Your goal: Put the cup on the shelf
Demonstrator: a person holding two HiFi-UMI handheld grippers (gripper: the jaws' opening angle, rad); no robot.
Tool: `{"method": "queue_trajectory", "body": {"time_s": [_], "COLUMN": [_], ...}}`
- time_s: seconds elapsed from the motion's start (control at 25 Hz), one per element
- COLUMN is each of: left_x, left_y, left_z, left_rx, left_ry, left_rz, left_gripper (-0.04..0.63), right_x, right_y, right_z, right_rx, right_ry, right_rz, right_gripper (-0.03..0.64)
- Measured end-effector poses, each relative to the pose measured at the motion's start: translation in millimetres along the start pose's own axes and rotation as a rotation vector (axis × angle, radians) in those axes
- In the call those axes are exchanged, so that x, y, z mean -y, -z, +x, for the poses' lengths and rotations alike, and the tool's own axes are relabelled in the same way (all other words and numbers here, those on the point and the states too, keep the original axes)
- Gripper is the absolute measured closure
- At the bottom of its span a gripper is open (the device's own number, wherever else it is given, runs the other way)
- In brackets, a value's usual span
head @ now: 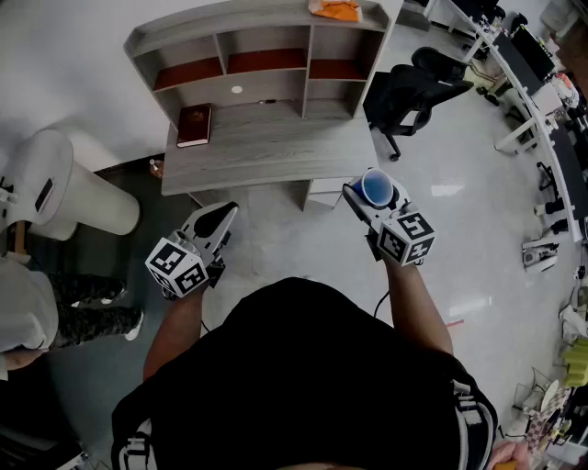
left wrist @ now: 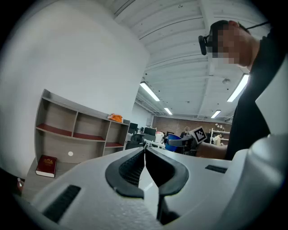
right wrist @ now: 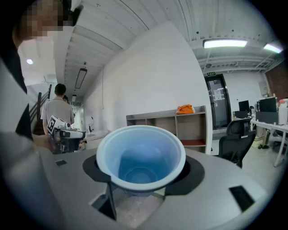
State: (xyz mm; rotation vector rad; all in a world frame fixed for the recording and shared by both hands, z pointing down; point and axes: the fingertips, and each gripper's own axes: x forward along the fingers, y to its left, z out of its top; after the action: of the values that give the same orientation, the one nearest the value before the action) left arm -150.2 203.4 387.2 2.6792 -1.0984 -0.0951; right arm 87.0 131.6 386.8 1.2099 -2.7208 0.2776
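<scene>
A light blue cup (head: 376,187) sits upright between the jaws of my right gripper (head: 372,191), which is shut on it in the air in front of the desk's right end. In the right gripper view the cup (right wrist: 140,155) fills the middle, and my right gripper (right wrist: 144,171) clasps its lower body. The grey wooden shelf unit (head: 220,39) stands on the desk (head: 266,151) ahead, with open compartments; it also shows as the shelf (right wrist: 171,121). My left gripper (head: 219,218) hangs left of the desk front, jaws shut and empty (left wrist: 145,152).
A dark red book (head: 194,125) lies on the desk's left part. An orange object (head: 335,9) rests on the shelf top. A black office chair (head: 409,92) stands right of the desk. A white rounded bin (head: 64,184) and another person's legs (head: 83,307) are at the left.
</scene>
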Motion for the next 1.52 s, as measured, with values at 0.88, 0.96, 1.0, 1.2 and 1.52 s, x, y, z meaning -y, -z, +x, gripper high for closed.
{"method": "queue_trajectory", "body": {"time_s": [0.88, 0.96, 1.0, 1.2, 1.52], "left_x": [7, 10, 11, 17, 36], "left_y": [6, 7, 7, 12, 20], "left_z": [28, 34, 36, 51, 82], "left_rx": [-0.025, -0.029, -0.031, -0.044, -0.076], "left_ry": [-0.011, -0.014, -0.016, -0.032, -0.043], "left_rz": [-0.031, -0.030, -0.032, -0.010, 0.073], "left_gripper": [0.571, 0.571, 0.571, 0.571, 0.571], "right_x": [35, 43, 46, 62, 93], "right_y": [0, 2, 2, 6, 10], "right_z": [-5, -6, -7, -12, -17], "right_rx": [0.026, 0.026, 0.027, 0.029, 0.026], "right_ry": [0.014, 0.016, 0.016, 0.002, -0.015], "right_rz": [0.022, 0.031, 0.035, 0.046, 0.053], "right_gripper": [0.319, 0.319, 0.319, 0.319, 0.319]}}
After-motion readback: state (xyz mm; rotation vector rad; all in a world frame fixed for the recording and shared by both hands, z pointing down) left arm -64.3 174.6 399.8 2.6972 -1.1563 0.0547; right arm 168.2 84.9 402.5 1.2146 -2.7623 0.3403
